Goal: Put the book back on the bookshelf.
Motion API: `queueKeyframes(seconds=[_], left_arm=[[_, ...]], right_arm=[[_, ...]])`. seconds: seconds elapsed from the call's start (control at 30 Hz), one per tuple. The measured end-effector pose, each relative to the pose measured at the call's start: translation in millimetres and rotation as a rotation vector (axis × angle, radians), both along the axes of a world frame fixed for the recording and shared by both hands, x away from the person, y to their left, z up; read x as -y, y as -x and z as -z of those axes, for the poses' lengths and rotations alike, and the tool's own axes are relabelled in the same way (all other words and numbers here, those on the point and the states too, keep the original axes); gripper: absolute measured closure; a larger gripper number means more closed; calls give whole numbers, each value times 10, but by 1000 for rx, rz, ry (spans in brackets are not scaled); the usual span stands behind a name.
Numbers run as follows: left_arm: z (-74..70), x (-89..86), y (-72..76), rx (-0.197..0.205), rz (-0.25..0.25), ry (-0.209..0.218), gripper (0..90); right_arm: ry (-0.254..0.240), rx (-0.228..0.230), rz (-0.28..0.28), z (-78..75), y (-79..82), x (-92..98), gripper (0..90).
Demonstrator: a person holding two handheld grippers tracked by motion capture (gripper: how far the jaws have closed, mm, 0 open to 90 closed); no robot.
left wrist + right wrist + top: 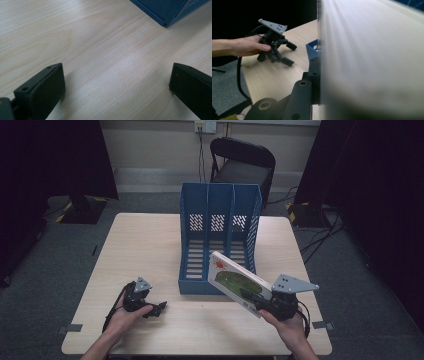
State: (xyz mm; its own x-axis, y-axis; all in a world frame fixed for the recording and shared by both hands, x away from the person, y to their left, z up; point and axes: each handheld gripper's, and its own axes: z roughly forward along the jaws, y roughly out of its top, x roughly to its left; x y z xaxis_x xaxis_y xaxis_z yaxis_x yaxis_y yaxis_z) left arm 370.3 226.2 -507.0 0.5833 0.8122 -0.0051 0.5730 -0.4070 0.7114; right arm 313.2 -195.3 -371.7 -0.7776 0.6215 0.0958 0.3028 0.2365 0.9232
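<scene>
You are gripping the book (239,282) by its near corner with your right hand-held gripper (263,303), jaws clamped on it, holding it tilted above the table (150,240) just in front of the blue file rack (220,215). It is probably stiff, flat and fairly light, but a corner hold may be letting it sag or twist. Your left hand-held gripper (158,309) is resting on the table, jaws wide and empty
</scene>
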Motion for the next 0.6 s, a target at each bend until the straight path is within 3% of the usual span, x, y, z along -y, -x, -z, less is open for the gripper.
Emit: queueKeyframes(seconds=[0.4, 0.6], left_arm=[[0, 2, -1, 0, 0, 0, 0], [0, 4, -5, 1, -3, 1, 0]], right_arm=[[-1, 4, 79, -176, -236, 54, 767], [-18, 3, 174, -209, -369, 125, 767]])
